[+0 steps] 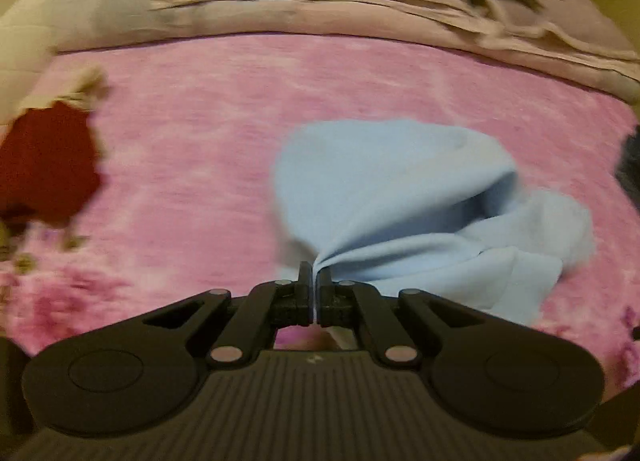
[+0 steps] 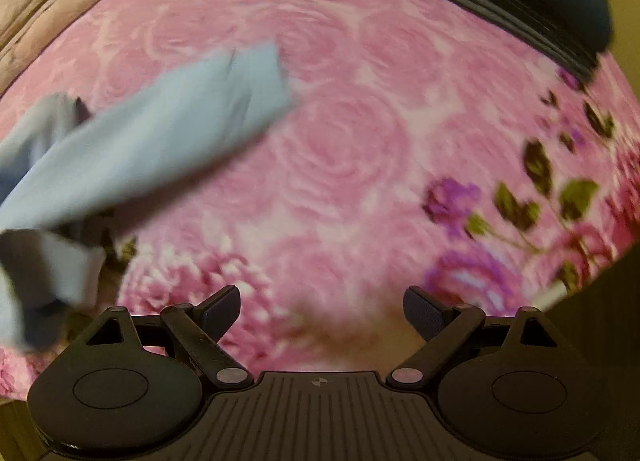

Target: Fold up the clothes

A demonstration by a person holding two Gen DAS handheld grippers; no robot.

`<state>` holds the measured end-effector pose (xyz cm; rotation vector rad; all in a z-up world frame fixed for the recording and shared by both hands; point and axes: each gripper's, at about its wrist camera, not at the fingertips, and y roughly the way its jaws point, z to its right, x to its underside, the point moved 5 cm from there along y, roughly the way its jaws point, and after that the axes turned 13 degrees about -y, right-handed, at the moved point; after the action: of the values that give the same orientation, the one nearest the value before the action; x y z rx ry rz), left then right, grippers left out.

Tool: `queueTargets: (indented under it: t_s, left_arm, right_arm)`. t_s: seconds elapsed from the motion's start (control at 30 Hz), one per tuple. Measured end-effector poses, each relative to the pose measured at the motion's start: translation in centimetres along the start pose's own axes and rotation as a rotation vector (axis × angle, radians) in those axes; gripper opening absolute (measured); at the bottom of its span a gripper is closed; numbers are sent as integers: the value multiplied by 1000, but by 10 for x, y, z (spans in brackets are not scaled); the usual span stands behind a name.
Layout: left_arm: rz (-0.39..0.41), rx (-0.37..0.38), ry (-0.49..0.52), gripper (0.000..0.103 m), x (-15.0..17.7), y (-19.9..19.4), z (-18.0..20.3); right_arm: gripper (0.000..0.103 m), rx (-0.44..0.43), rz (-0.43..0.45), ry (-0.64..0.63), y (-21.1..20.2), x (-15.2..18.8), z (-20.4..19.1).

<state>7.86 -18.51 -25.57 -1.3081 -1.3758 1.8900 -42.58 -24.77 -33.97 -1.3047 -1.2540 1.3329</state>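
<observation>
Left gripper (image 1: 313,281) pinches a gathered edge of the light blue garment (image 1: 404,213), which fans out over the pink floral bedspread (image 1: 192,149); right gripper (image 2: 322,311) hangs spread and empty above that bedspread, the blurred garment apparently lifted to its left.

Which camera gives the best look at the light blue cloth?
The left wrist view: the light blue cloth fills its middle, fanning out from the shut left gripper. The right wrist view shows only a blurred strip at its left edge, away from the open right gripper.
</observation>
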Motion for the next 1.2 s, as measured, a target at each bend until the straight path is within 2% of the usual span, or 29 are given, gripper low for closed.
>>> queueTargets:
  t_s: [0.1,0.13,0.2,0.23,0.27,0.37,0.43,0.57,0.67,0.73,0.8,0.83,0.87,0.9,0.93,1.0,1.1,1.17,1.2]
  left_arm:
    - [-36,-72,164,2,9,-3,-3]
    - [-42,-64,210,4,17,-4,6]
    - [-58,-18,300,20,35,-8,27]
    - [-62,21,348,32,48,-10,43]
    - [-57,57,394,38,60,-12,60]
    - [-14,138,570,46,90,-10,114]
    - [28,143,705,50,105,0,147]
    - [136,95,1003,50,129,32,195]
    - [140,78,1176,50,147,64,221]
    - [143,1,1272,51,156,87,230]
    - [147,-104,1320,51,159,109,233]
    - [130,-128,1319,47,159,117,231]
    - [102,-118,1296,23,157,121,229]
    - [77,-73,1234,11,153,119,228]
    - [52,-22,1165,7,147,117,227]
    - [50,78,1043,6,129,96,221]
    - [131,181,865,6,83,54,199]
    - [207,215,695,6,33,20,165]
    - [255,187,606,6,6,5,133]
  right_arm:
    - [91,-21,8,-34,3,-9,-16]
    - [91,-28,11,-43,4,-10,-21]
    - [91,-31,5,-58,6,-9,-25]
    - [91,-29,1,-59,7,-8,-25]
    - [91,-24,-3,-56,8,-7,-23]
    - [91,1,-12,-33,7,-3,-11]
    - [91,20,-11,-9,3,0,2]
    - [91,56,-9,33,-5,9,24]
    - [91,77,-21,61,-8,18,36]
    - [91,79,-27,71,-9,24,37]
    - [91,81,-32,82,-9,30,39]
    - [91,82,-35,86,-9,32,39]
    - [91,84,-39,91,-9,35,39]
    - [91,84,-40,92,-9,35,37]
    - [91,84,-40,90,-9,33,34]
    - [91,84,-39,87,-8,30,27]
    - [91,85,-37,82,-8,25,17]
    - [91,85,-37,79,-8,22,11]
    - [91,82,-31,70,-8,17,5]
